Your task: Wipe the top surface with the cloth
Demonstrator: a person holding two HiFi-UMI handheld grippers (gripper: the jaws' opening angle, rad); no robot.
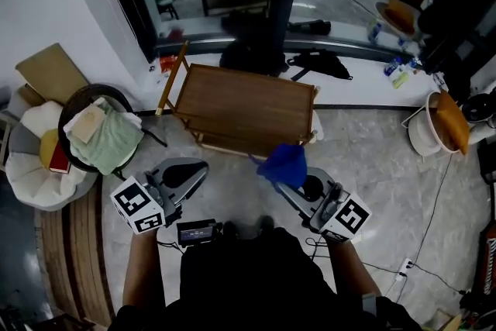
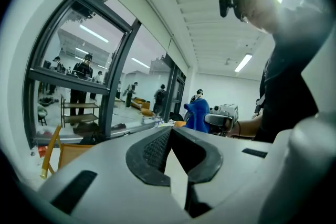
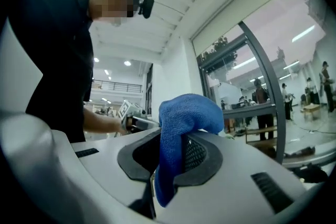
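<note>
A small wooden table with a flat brown top stands on the floor just ahead of me. My right gripper is shut on a blue cloth, held in the air short of the table's near right corner. In the right gripper view the blue cloth is pinched between the jaws and bunches up over them. My left gripper hangs at the near left of the table. Its jaws are together with nothing between them. Both grippers tilt upward.
A round black basket with a green towel sits at the left, beside cushions. A black window frame and ledge run behind the table, with a dark bag on the ledge. A white tub stands at the right. Cables cross the marble floor.
</note>
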